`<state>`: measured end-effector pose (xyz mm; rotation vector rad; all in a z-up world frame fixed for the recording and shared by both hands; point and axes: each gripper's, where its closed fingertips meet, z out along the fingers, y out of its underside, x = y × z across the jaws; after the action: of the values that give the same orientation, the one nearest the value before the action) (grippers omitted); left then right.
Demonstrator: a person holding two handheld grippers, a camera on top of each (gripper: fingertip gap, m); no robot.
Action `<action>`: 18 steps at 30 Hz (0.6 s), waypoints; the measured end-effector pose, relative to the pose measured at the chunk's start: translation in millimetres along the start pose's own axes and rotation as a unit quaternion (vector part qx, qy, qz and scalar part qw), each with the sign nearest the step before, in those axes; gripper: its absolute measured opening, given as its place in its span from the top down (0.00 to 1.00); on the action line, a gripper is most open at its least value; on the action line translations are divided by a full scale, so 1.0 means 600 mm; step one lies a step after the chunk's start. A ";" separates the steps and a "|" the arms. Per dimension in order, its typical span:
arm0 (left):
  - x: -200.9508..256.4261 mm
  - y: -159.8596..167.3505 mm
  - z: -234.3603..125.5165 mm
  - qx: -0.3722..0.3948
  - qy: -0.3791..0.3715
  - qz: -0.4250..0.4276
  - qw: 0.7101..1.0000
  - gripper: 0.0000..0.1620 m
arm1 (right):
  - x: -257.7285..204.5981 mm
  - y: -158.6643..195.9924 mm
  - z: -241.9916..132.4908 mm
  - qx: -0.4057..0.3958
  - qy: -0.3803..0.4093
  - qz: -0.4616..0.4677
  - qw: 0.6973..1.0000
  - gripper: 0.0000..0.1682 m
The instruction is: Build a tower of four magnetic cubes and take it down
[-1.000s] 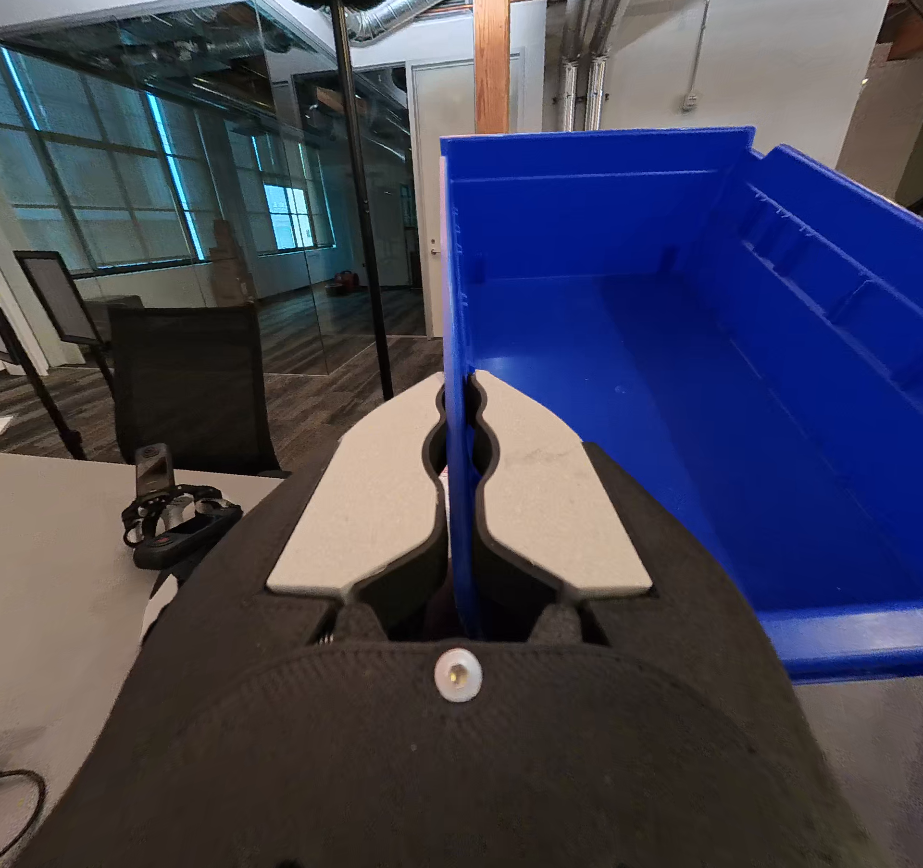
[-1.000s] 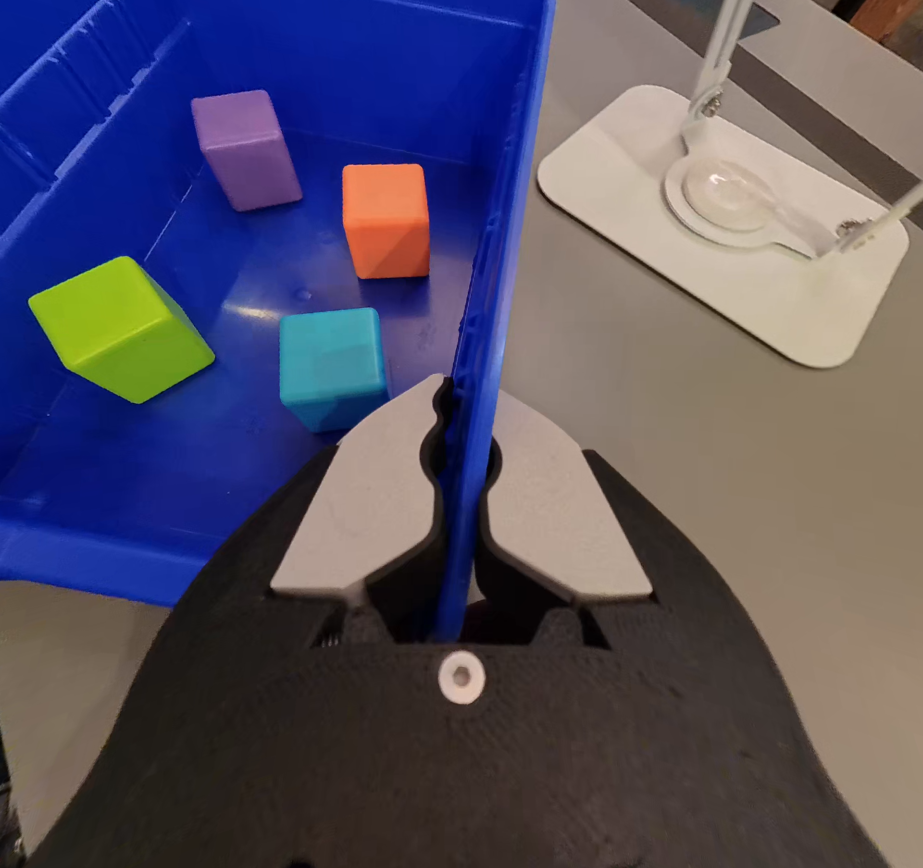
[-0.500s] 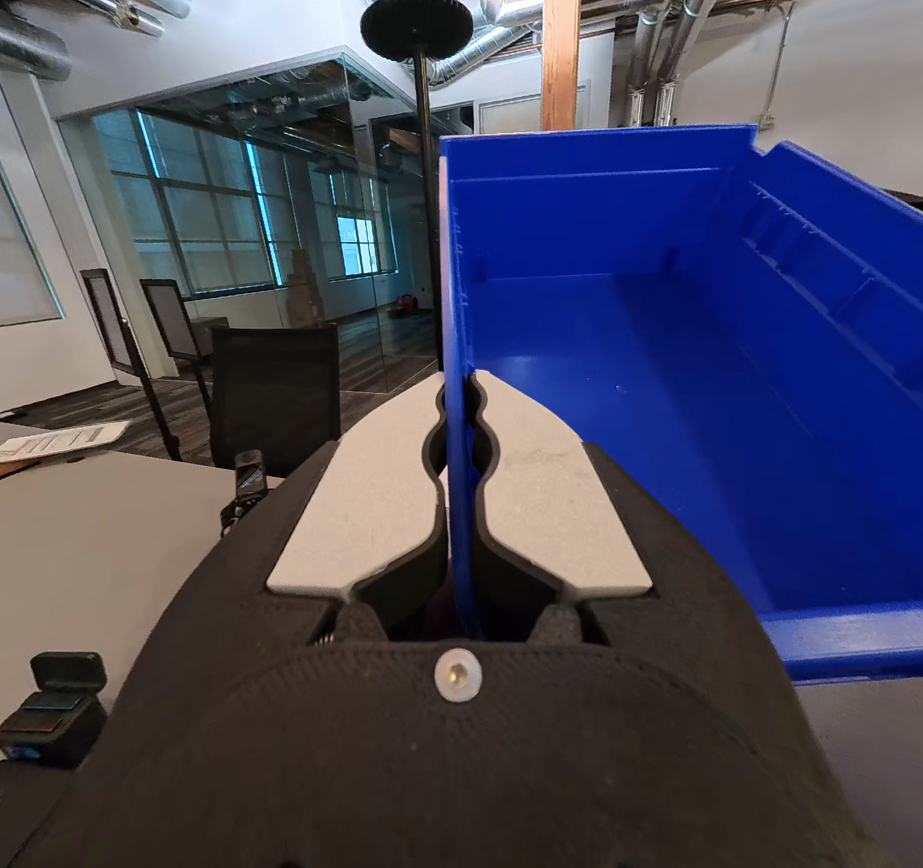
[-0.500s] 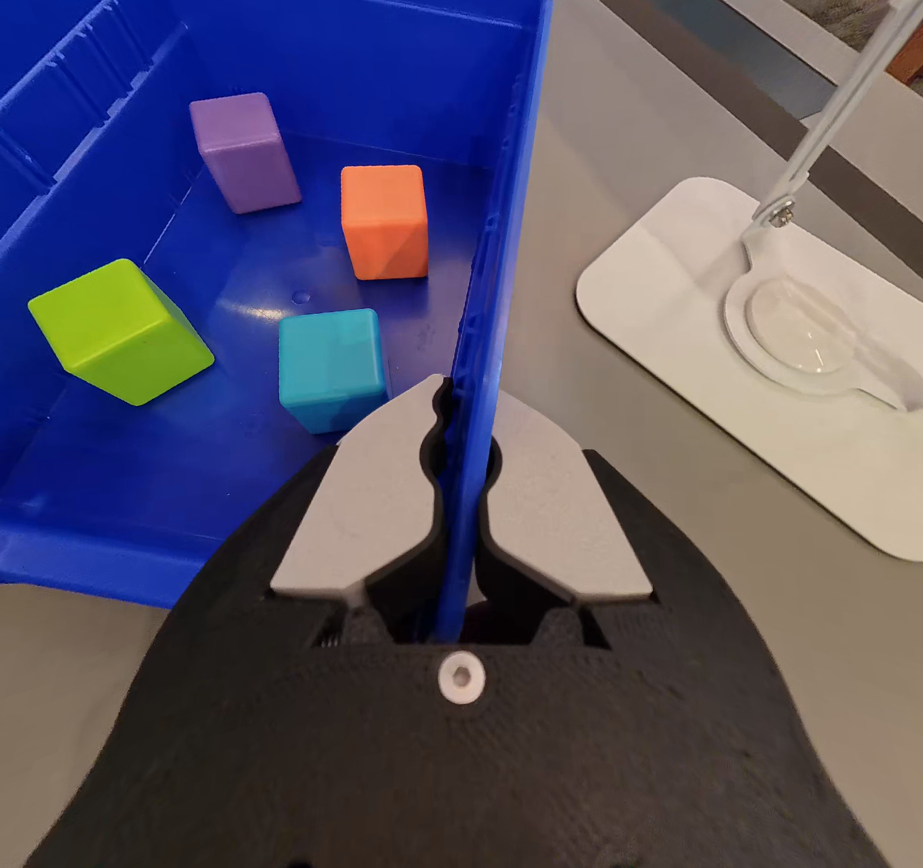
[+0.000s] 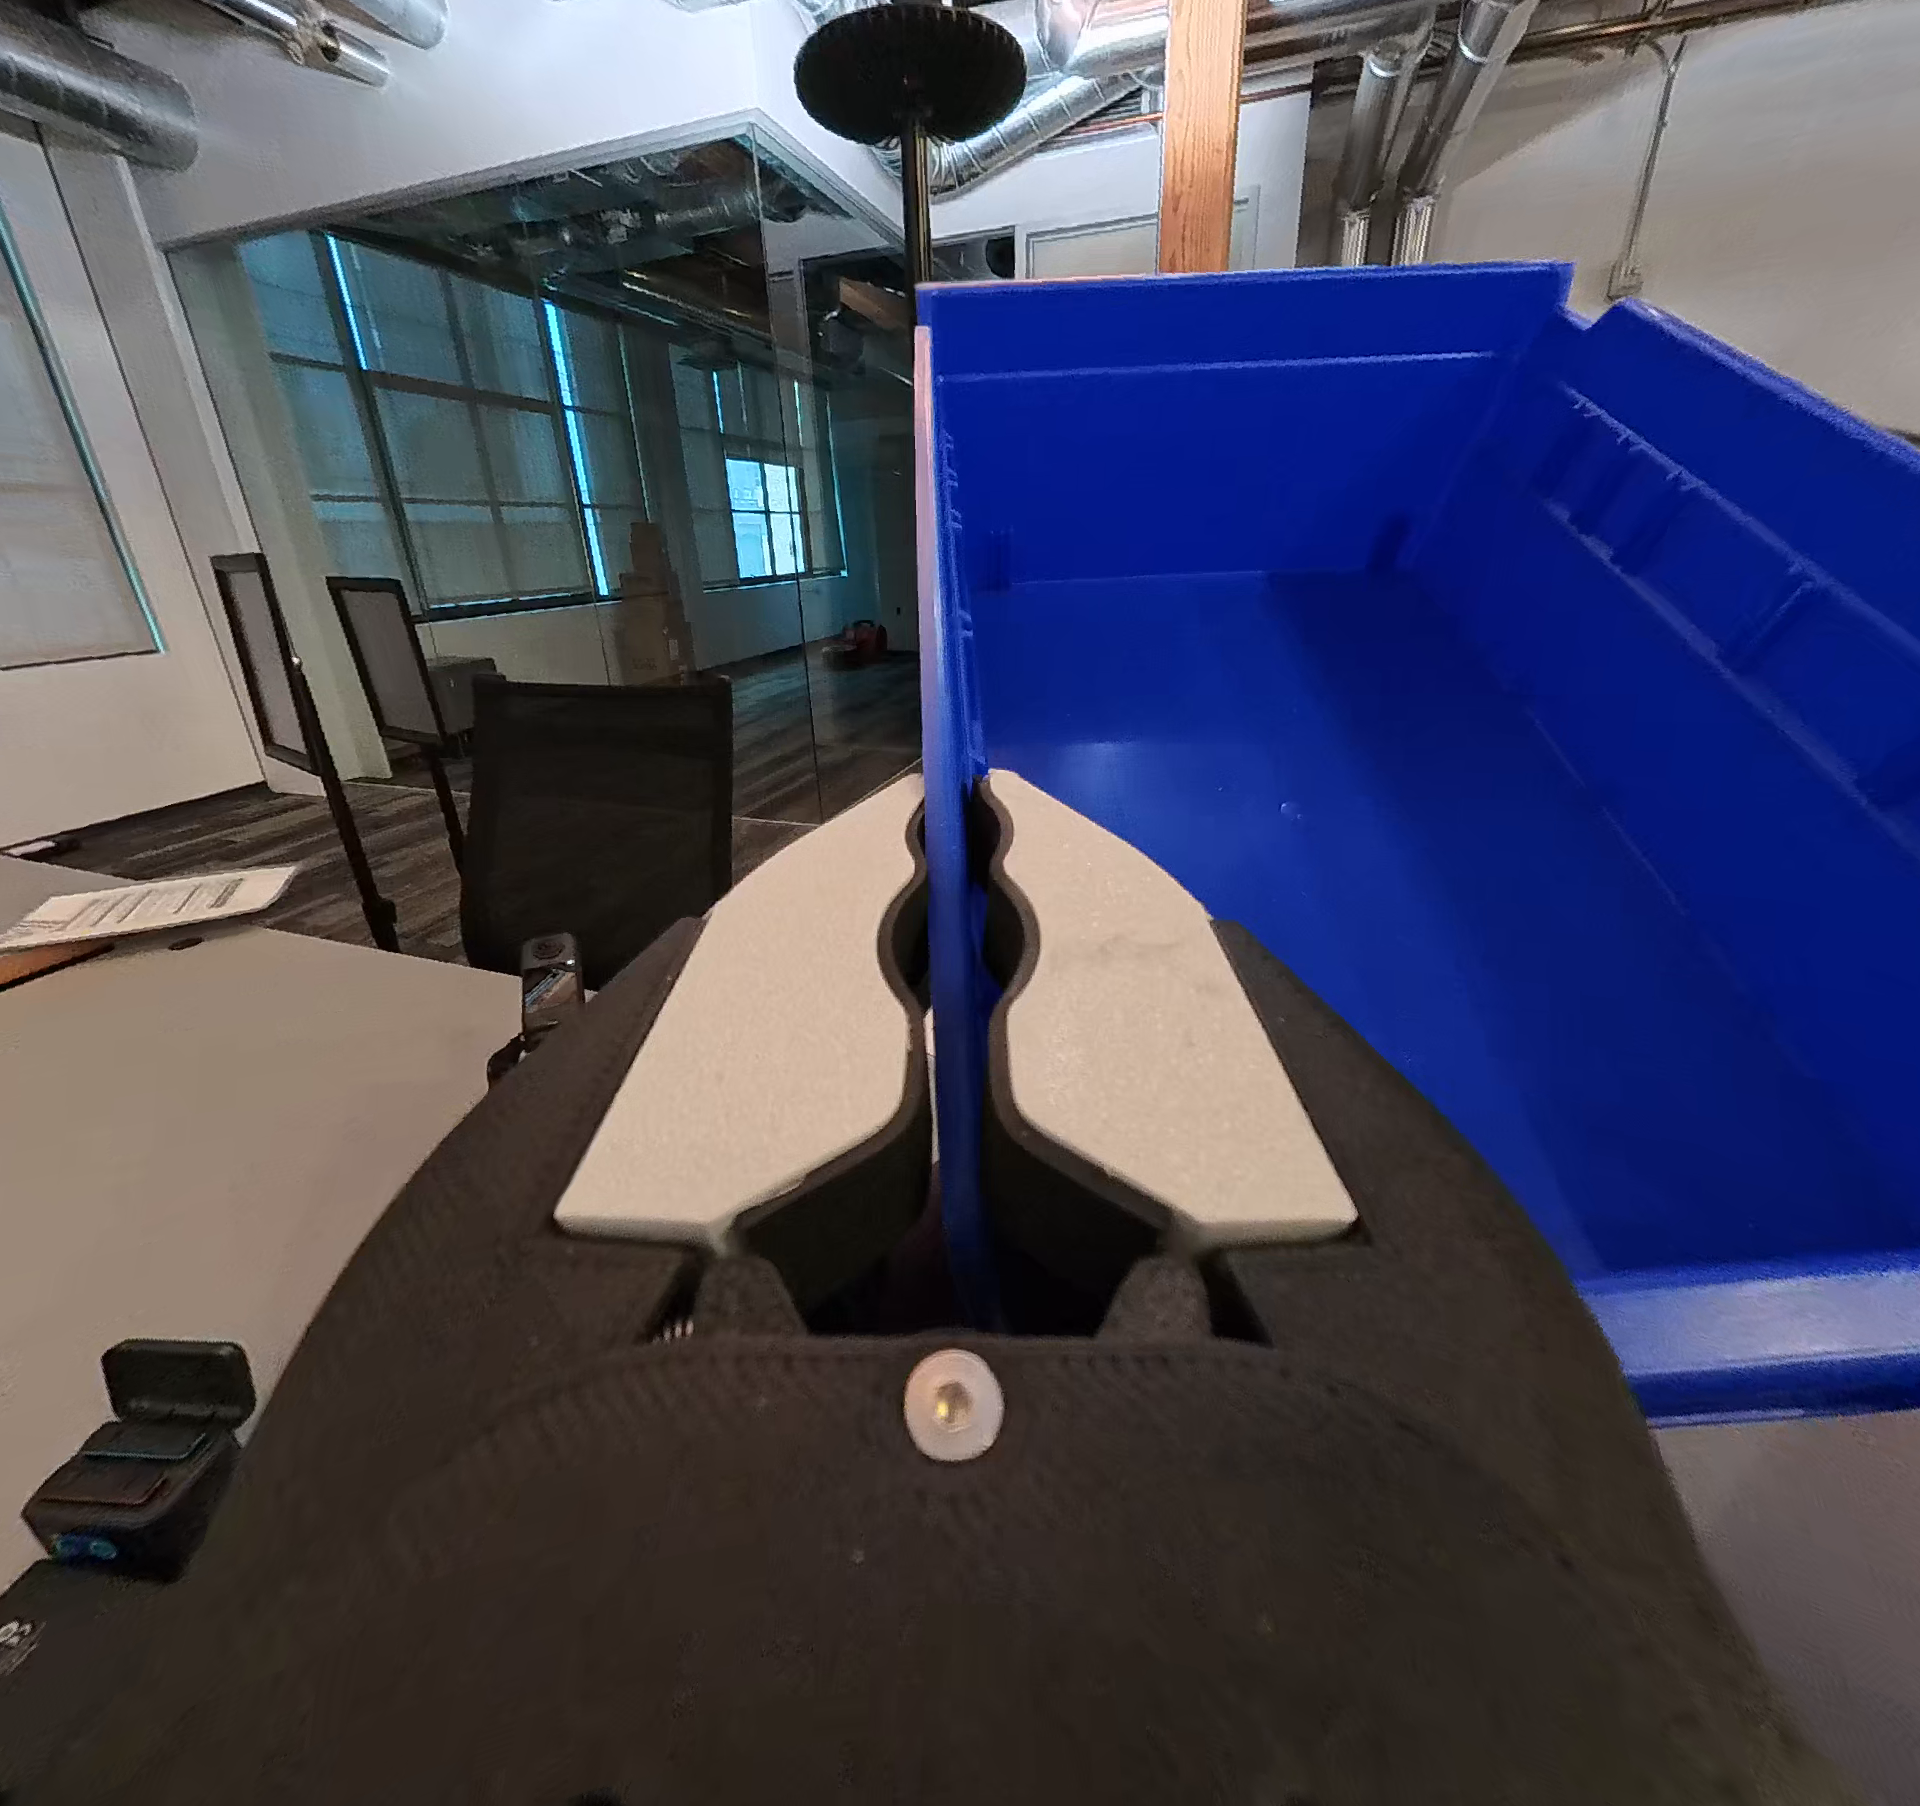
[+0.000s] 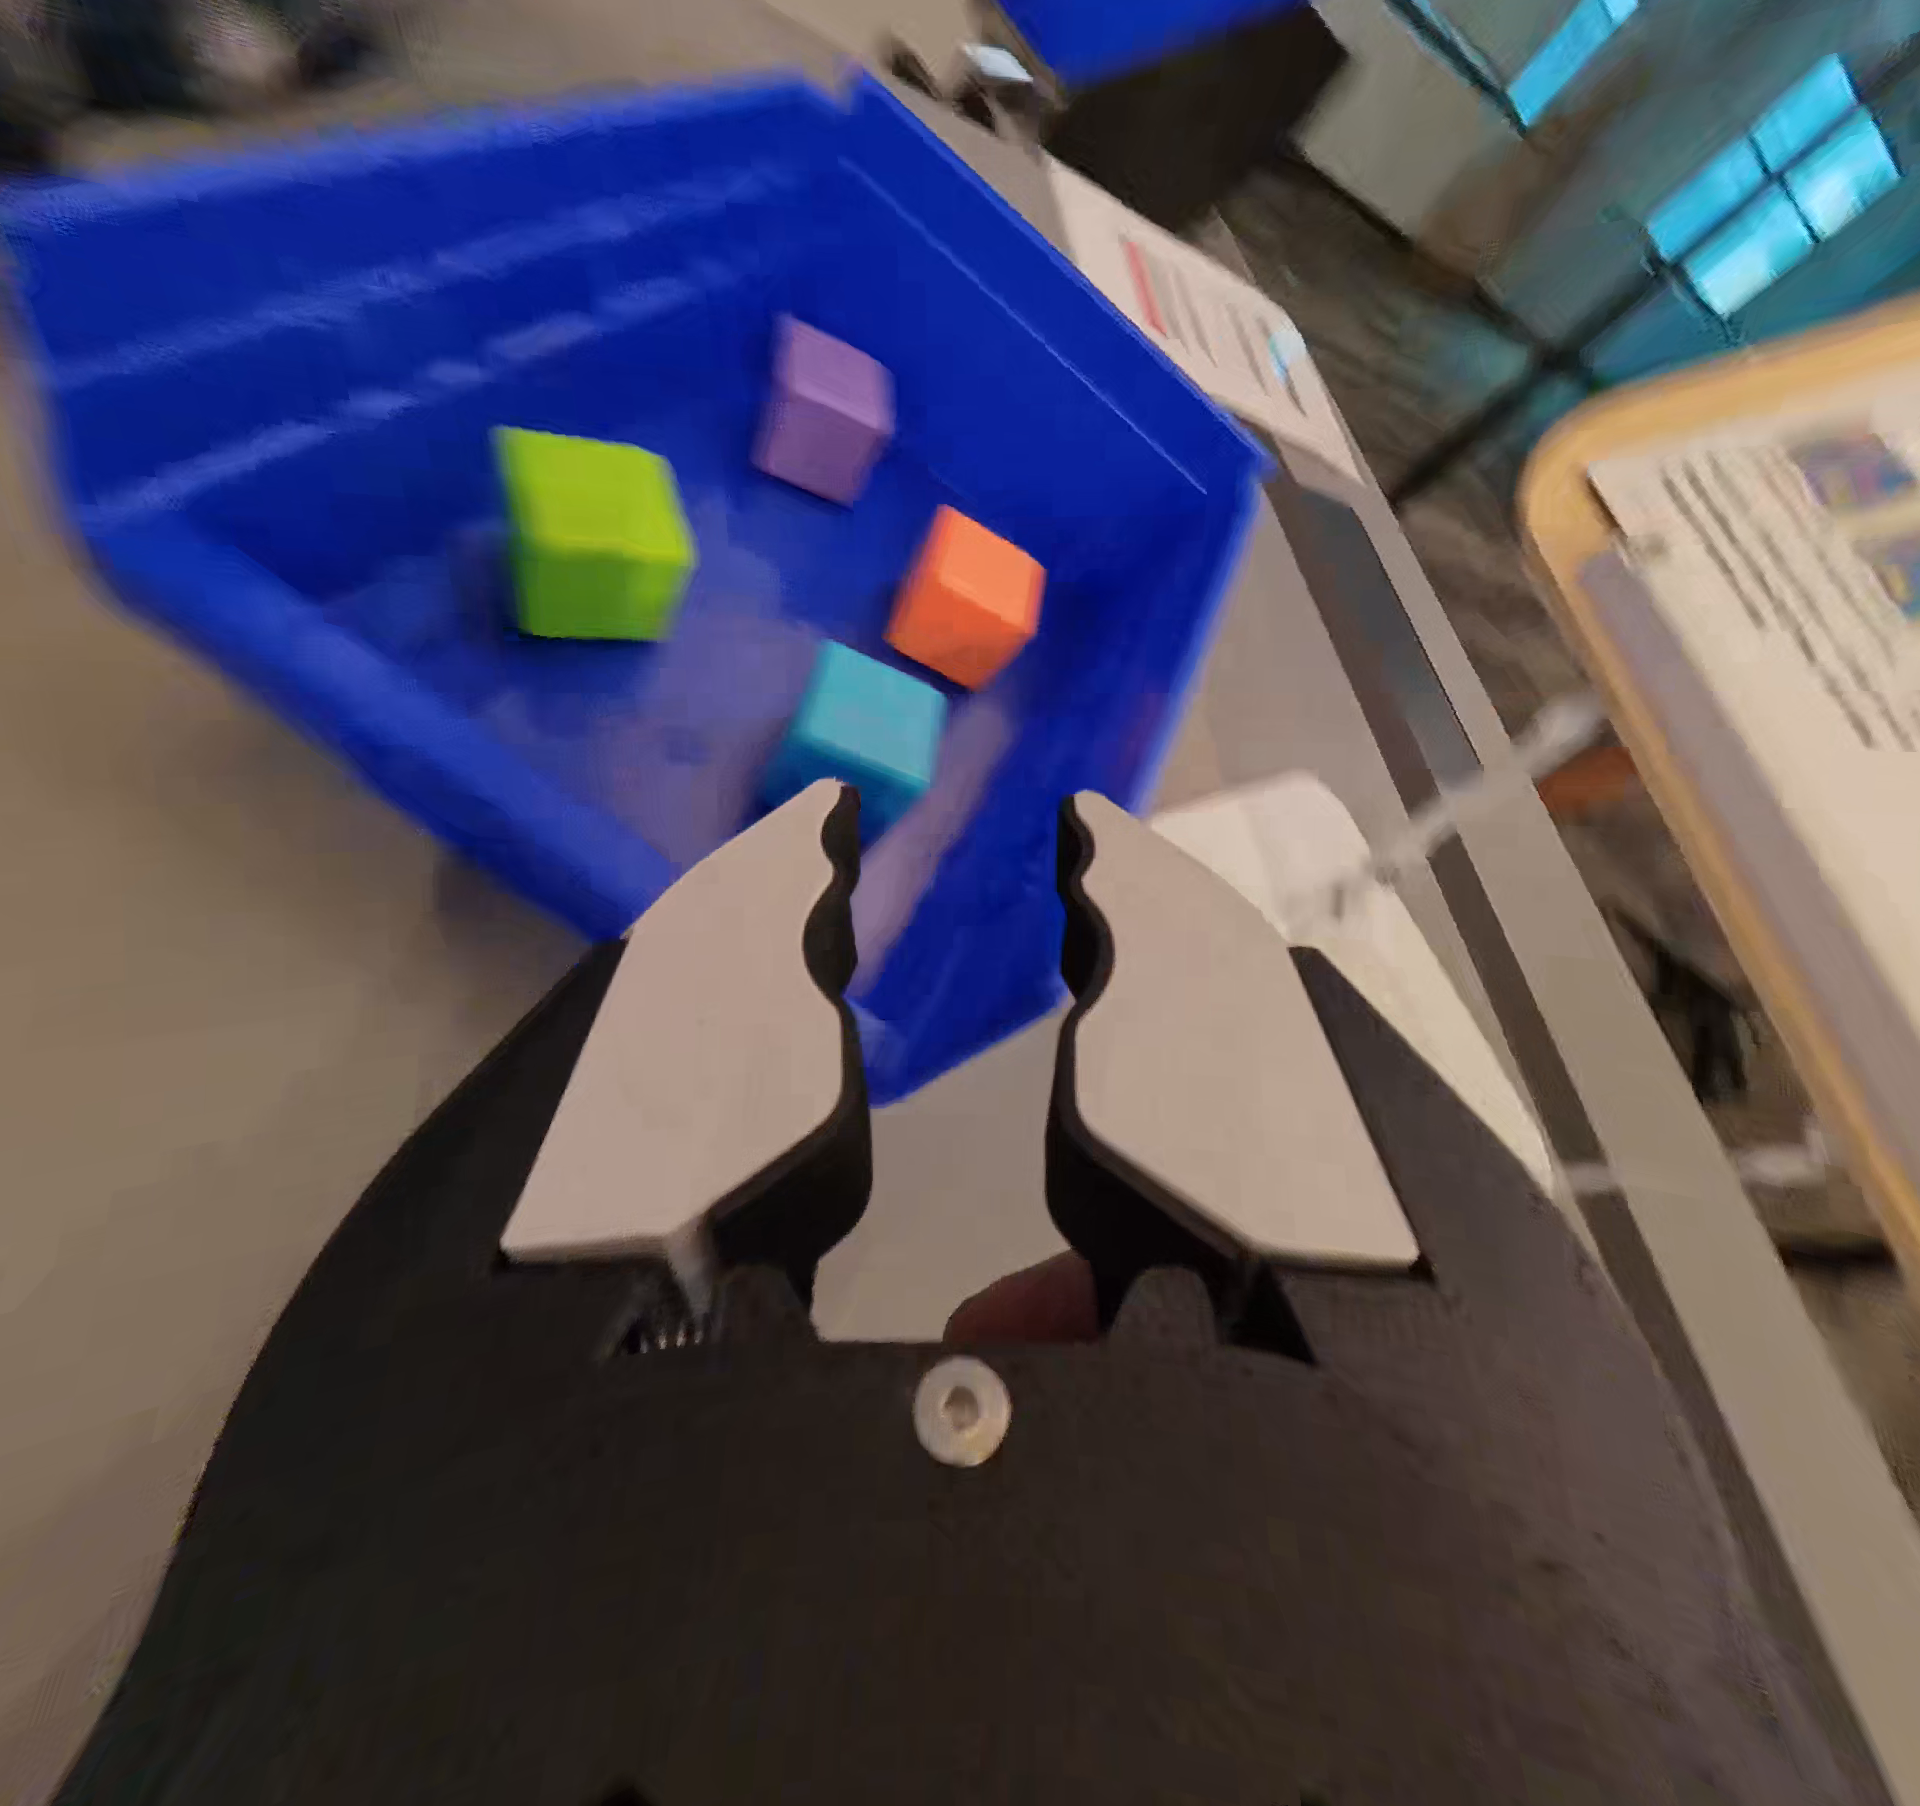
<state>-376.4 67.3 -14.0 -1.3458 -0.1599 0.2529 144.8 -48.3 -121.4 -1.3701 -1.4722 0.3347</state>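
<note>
My left gripper is shut on the side wall of the blue bin, with a pad on each face of the wall. In the right wrist view the blue bin holds a green cube, a purple cube, an orange cube and a teal cube, all lying apart on its floor. My right gripper is open and empty, above the bin's near corner. The right wrist view is blurred by motion.
A white plate-like base lies on the grey table right of the bin. A tan-edged board with paper is at the far right. Small black camera gear sits on the table left of my left gripper. A black chair stands behind. Some 55 centimeters of space lies between my two pairs of fingers. To the white plate-like base: right tips about 30 centimeters, left tips about 60 centimeters.
My right gripper has let go of the bin wall, opened, and pulled back and swung left. My left gripper stays shut on the opposite wall as its view shifts.
</note>
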 end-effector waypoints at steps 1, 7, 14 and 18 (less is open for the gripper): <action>-0.002 0.000 -0.001 0.001 -0.002 -0.001 1.000 0.98 | -0.025 -0.010 -0.005 0.009 -0.034 -0.018 0.999 0.78; -0.026 0.004 -0.008 0.008 -0.016 -0.035 0.999 0.98 | -0.151 0.009 0.039 -0.027 -0.186 -0.131 0.973 0.72; -0.047 0.003 -0.009 0.015 -0.026 -0.045 0.999 0.98 | -0.185 0.044 0.098 -0.086 -0.198 -0.211 0.954 0.74; -0.049 -0.002 -0.009 0.019 -0.020 -0.049 0.998 0.98 | -0.193 0.035 0.111 -0.078 -0.204 -0.226 0.949 0.78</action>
<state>-403.3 54.1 -12.9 -1.2908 -0.2534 0.1997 79.4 -111.7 -221.2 -1.0736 -2.1438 0.2153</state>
